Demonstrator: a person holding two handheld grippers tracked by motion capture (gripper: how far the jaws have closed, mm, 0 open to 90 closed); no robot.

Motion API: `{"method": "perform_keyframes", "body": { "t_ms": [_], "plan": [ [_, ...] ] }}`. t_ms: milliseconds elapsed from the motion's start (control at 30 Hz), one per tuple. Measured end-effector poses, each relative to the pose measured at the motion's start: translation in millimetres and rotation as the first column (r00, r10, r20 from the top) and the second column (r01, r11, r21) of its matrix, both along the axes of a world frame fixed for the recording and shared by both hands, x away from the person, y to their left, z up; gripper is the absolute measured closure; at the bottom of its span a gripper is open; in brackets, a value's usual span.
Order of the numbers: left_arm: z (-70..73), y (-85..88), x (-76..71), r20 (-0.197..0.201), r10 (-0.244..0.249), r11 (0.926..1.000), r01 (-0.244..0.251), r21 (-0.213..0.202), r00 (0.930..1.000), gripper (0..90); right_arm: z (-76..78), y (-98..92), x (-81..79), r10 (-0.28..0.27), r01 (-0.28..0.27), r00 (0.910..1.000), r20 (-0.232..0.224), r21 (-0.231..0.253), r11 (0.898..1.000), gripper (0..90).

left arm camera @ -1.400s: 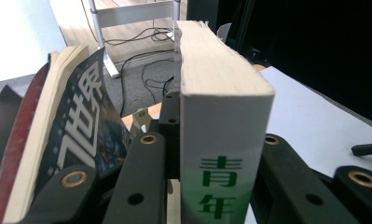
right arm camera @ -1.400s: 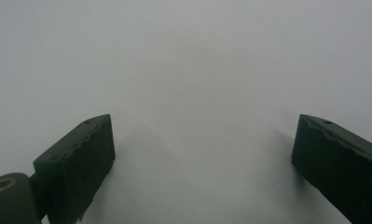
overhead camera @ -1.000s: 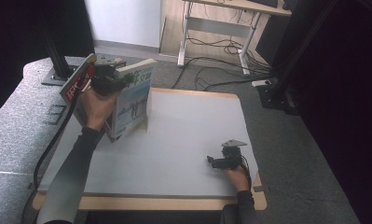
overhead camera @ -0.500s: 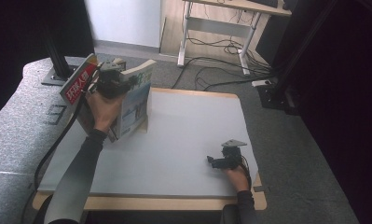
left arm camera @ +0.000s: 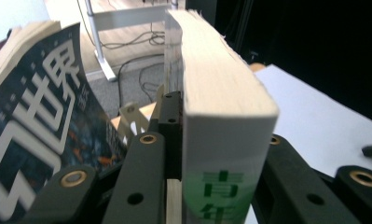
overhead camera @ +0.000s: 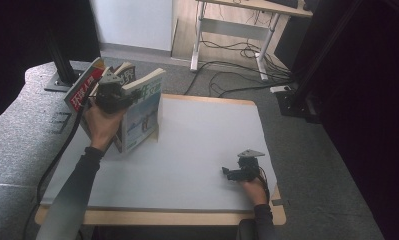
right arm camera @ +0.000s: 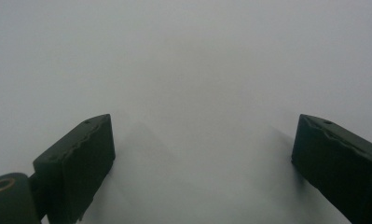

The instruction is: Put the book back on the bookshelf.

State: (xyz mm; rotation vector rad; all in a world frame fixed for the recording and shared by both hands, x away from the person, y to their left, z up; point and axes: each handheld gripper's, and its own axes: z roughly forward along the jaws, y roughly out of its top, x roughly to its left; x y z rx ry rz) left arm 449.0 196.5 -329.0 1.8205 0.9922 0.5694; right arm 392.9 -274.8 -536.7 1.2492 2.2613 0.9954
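The left gripper (overhead camera: 118, 96) has its fingers (left arm camera: 144, 177) clamped on the thick book (overhead camera: 143, 107), pressing either side of its spine end, so the book stands upright on its bottom edge at the far left of the surface (overhead camera: 202, 145). Gripping near the top makes sense: it gives control over the tilt, and the book can be steered without sliding its foot. In the left gripper view the page block (left arm camera: 216, 74) rises straight out between the fingers, green lettering low on its spine, so the hold looks square rather than skewed. Just beside it the dark book (left arm camera: 39, 126) leans away, and in the high view the red book (overhead camera: 83, 87) slants further left; the three fan out like a loose row, probably being set up or picked from. Over on the near right, the right gripper (overhead camera: 233, 173) lies low on the bare surface, fingers (right arm camera: 79, 156) wide apart with nothing between them. It looks parked, well apart from the books, leaving this job to the left hand (overhead camera: 103, 125).
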Motion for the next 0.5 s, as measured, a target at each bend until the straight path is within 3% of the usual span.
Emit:
{"method": "perform_keyframes", "body": {
  "t_ms": [233, 500],
  "plan": [
    [0.1, 8.9, -9.5, -0.061, -0.003, 0.9964, 0.008, 0.084, 0.9981, 73.5, 0.1, 0.1, -0.1, -0.001, 0.001, 1.0, -0.002, 0.0, 1.0, 5.4],
    [-2.9, 20.6, -16.6, -0.111, -0.017, 0.995, 0.028, 0.096, 0.9936, 73.4, 0.1, 0.1, -0.1, -0.001, 0.001, 1.0, -0.002, 0.0, 1.0, 5.4]
  ]
}}
